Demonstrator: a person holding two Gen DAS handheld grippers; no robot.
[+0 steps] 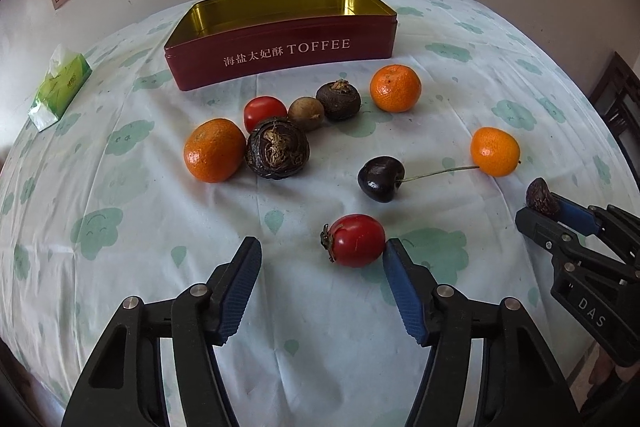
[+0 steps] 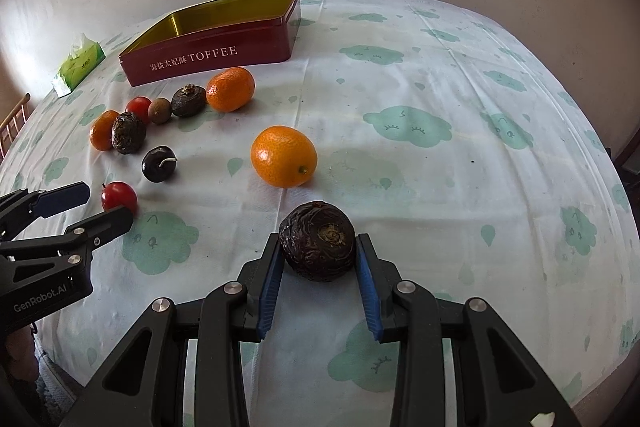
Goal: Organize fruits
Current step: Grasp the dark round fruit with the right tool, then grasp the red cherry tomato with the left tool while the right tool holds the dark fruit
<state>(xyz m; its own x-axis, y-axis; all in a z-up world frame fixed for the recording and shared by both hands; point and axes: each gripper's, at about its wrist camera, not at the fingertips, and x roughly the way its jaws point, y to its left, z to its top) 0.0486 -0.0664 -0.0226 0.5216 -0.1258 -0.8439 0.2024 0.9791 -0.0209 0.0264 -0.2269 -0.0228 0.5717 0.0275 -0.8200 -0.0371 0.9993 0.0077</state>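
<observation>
The right gripper (image 2: 318, 247) clamps a wrinkled, dark brown water chestnut (image 2: 318, 241) between ribbed blue pads. At its ten o'clock the left gripper (image 1: 320, 259) stands open around a glossy red tomato (image 1: 354, 240), one pad touching it. Beyond lie dimpled mandarins, a smooth black cherry (image 1: 380, 179) and the empty gold-lined tin (image 1: 280, 27). Cloud-printed cloth (image 2: 440, 187) lies bare toward three o'clock.

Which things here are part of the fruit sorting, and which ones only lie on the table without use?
Part of the job:
- toffee tin
- three oranges, e.g.
- two tomatoes, e.g.
- cherry
- dark water chestnuts, one in the right gripper
- small brown fruit
- left gripper

Just lying about:
- tissue pack
</observation>
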